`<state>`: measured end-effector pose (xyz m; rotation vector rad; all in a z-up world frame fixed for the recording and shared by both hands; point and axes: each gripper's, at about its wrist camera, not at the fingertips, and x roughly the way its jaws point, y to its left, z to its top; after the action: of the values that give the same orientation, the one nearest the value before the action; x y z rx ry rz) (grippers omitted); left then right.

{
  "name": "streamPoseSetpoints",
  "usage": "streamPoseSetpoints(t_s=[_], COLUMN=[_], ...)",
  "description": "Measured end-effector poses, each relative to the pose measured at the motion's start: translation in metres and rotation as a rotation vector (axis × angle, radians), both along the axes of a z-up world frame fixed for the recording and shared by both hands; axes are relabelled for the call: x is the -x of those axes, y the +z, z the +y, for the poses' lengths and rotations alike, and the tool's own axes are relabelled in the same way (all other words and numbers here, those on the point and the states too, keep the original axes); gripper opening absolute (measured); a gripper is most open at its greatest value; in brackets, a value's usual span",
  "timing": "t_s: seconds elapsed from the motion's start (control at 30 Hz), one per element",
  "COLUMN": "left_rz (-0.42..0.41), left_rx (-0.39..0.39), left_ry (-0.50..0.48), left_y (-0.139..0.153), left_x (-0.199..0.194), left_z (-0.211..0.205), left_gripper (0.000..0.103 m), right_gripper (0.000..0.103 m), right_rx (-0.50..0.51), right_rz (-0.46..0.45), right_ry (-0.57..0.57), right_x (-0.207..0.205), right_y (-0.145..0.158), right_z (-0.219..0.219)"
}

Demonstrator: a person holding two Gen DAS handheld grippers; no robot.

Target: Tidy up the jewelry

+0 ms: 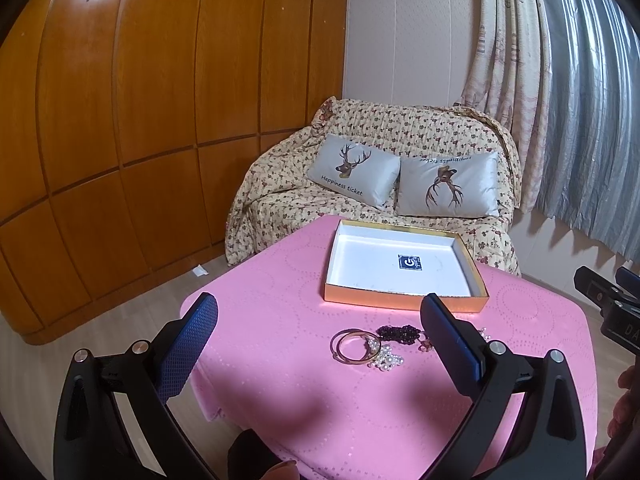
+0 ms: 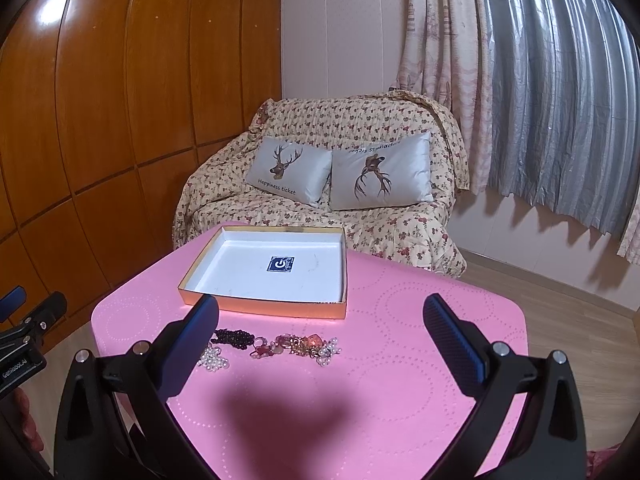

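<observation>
A shallow gold-sided box (image 1: pixel 404 302) with a white inside stands on the pink table; it also shows in the right wrist view (image 2: pixel 260 307). In front of it lies a row of jewelry: gold bangles (image 1: pixel 352 346), white pearls (image 1: pixel 386 358) (image 2: pixel 214 360), a dark bead strand (image 1: pixel 398 332) (image 2: pixel 236 338), and red-amber pieces (image 2: pixel 298 344). My left gripper (image 1: pixel 320 340) is open and empty, held above the bangles and pearls. My right gripper (image 2: pixel 322 340) is open and empty, above the amber pieces.
The pink cloth-covered table (image 1: pixel 280 280) (image 2: pixel 420 320) has its edges close on all sides. Behind it stands a floral-covered sofa (image 1: pixel 376 132) with two deer cushions. Wooden wardrobe panels (image 1: pixel 140 100) lie left, curtains (image 2: pixel 540 80) right.
</observation>
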<state>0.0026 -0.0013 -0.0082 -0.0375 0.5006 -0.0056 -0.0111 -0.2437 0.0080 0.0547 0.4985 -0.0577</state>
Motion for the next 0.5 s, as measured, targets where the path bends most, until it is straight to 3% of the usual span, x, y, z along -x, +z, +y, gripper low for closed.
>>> streamPoseSetpoints(t_s=[0.5], left_rz=[0.005], left_rx=[0.001], left_ry=[-0.002], left_y=[0.0002], left_x=[0.0004], left_z=[0.0012], left_gripper=[0.098], right_gripper=[0.000], right_rx=[0.004], right_rz=[-0.002], right_ry=[0.003], right_x=[0.0005], right_y=[0.0010], right_z=[-0.0011])
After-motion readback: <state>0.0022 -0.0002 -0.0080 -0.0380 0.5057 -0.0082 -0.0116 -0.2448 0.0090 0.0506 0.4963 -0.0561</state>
